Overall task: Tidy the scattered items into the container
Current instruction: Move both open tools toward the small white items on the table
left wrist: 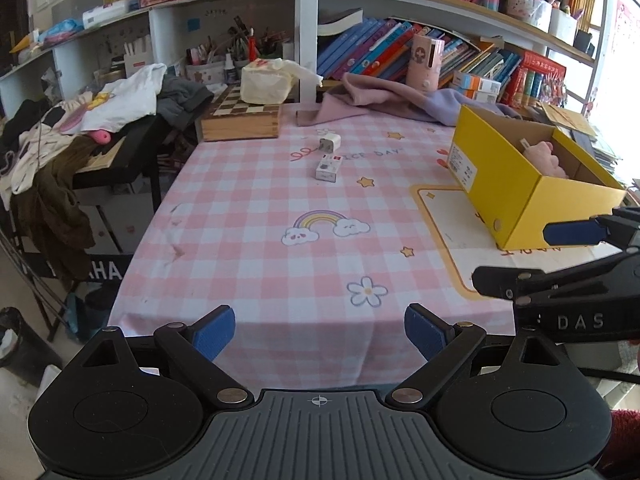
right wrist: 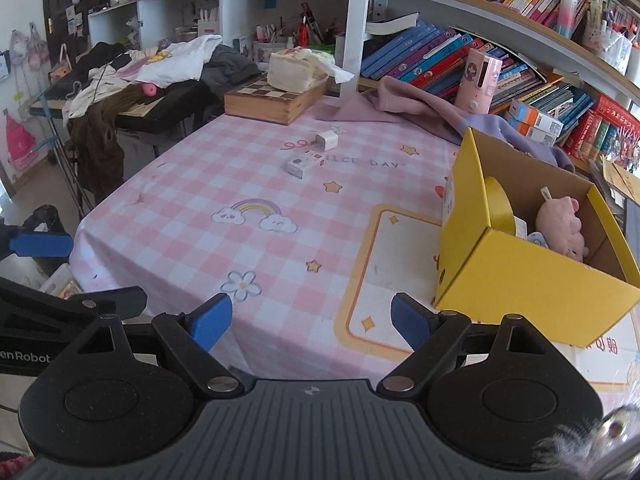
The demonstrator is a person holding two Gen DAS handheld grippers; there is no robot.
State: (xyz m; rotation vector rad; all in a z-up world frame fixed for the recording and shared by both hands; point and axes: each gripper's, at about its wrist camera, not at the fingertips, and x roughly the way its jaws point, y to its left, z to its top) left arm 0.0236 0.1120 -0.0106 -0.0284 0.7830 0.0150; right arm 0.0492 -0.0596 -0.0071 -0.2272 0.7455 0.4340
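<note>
A white charger plug [left wrist: 329,142] [right wrist: 326,139] and a small white box [left wrist: 328,169] [right wrist: 305,165] lie on the pink checked tablecloth [left wrist: 248,216] [right wrist: 192,184], far from both grippers. A yellow cardboard box [left wrist: 516,196] [right wrist: 520,280] stands at the right with a pink plush toy [left wrist: 550,156] [right wrist: 562,222] and a yellow roll [right wrist: 498,200] inside. My left gripper [left wrist: 320,332] is open and empty at the table's near edge. My right gripper [right wrist: 312,320] is open and empty, just left of the yellow box.
A wooden chessboard box [left wrist: 240,118] [right wrist: 276,100] with a tissue pack [left wrist: 266,82] on it stands at the back. A purple cloth [left wrist: 384,98] [right wrist: 424,108] and a pink device [left wrist: 427,62] lie before the bookshelves. A clothes-covered keyboard [left wrist: 100,152] stands to the left.
</note>
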